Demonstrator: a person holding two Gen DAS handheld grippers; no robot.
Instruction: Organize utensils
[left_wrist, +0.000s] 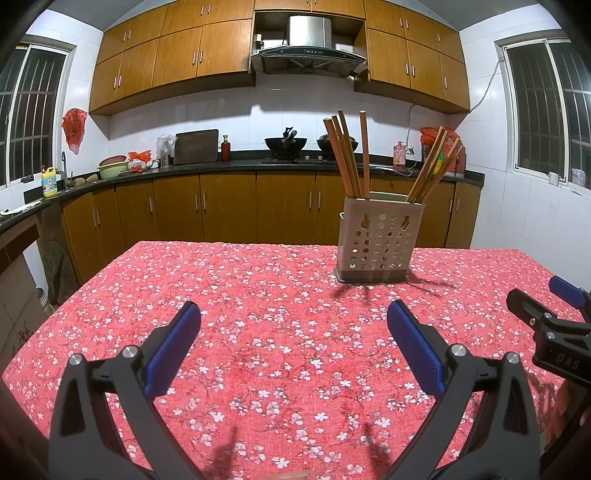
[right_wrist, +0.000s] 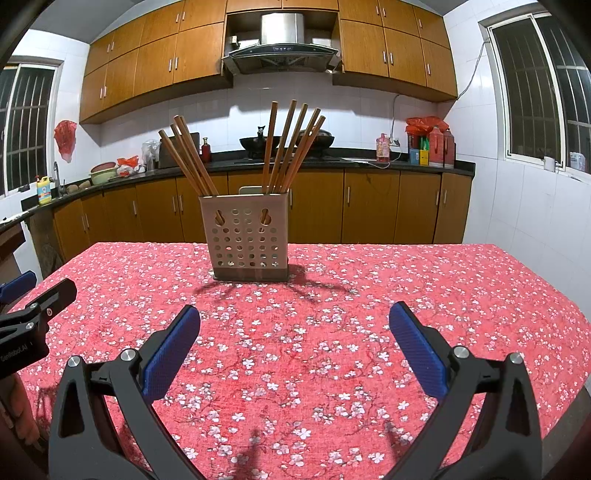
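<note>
A beige perforated utensil holder stands upright on the red floral tablecloth, towards the far side. Several wooden chopsticks stand in it, split into a left bunch and a right bunch. My left gripper hangs open above the cloth, well short of the holder, with nothing between its blue pads. My right gripper is open too, facing the holder from a similar distance. Each gripper shows at the edge of the other's view.
Behind the table runs a dark counter with wooden cabinets, woks on a stove, bottles and bags. Windows sit on both side walls. The table's right edge is near my right gripper.
</note>
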